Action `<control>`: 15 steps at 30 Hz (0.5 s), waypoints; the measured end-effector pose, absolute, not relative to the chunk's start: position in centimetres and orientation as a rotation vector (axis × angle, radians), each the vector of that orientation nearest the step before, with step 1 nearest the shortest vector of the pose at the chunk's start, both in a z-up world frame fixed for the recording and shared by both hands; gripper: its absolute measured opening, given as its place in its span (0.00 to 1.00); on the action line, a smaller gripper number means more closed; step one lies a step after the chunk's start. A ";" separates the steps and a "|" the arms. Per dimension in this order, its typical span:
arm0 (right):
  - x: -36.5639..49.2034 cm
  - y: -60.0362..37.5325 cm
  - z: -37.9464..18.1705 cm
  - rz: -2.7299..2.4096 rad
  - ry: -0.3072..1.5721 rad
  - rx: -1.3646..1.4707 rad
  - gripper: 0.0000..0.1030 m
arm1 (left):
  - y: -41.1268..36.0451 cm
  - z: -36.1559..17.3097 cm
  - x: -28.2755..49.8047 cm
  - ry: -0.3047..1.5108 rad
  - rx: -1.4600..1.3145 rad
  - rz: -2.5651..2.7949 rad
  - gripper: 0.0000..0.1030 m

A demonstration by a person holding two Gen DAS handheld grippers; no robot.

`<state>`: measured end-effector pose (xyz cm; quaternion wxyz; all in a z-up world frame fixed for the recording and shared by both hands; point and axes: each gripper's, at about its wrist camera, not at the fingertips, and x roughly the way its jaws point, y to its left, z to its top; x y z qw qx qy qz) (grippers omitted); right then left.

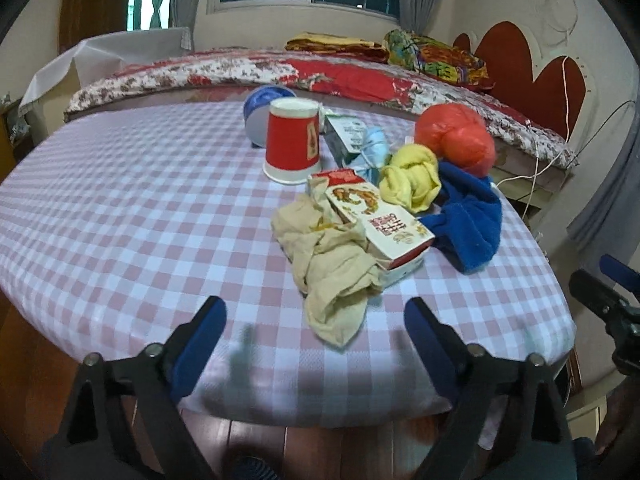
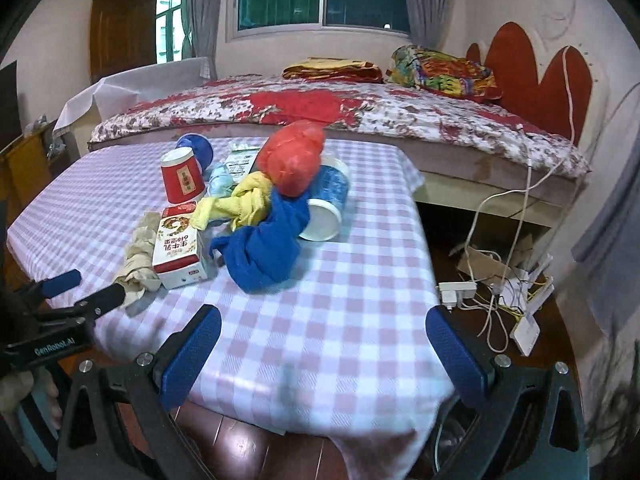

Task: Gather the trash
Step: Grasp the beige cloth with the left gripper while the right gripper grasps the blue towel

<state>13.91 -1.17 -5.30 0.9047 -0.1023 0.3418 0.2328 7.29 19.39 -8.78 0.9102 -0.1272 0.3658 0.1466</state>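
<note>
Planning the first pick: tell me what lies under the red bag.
The red bag rests on a blue paper cup lying on its side, plus blue cloth and yellow cloth. Anything beneath stays hidden.

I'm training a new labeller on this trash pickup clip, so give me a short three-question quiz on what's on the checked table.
1. True or false: the red paper cup stands rim-down.
2. What lies directly against the milk carton on the side away from the blue cloth? A) beige crumpled bag B) orange bag C) yellow cloth
3. Fill in: both the left tool and the right tool hold ____.

Key: 1 true; 2 A, the beige crumpled bag; 3 nothing.
</note>
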 end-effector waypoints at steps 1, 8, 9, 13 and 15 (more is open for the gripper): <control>14.2 -0.7 -5.5 0.485 0.707 -0.211 1.00 | 19.5 -8.9 7.5 0.757 -0.267 0.299 0.86; 17.1 1.8 -6.5 0.503 0.721 -0.208 1.00 | 20.6 -9.8 9.1 0.765 -0.309 0.270 0.78; 17.4 2.2 -6.6 0.506 0.722 -0.208 1.00 | 20.8 -9.9 9.4 0.766 -0.317 0.266 0.77; 19.2 4.0 -7.4 0.526 0.740 -0.207 1.00 | 21.3 -10.2 10.0 0.766 -0.339 0.257 0.72; 20.1 4.9 -8.0 0.536 0.753 -0.208 0.95 | 21.4 -10.3 10.1 0.768 -0.347 0.254 0.68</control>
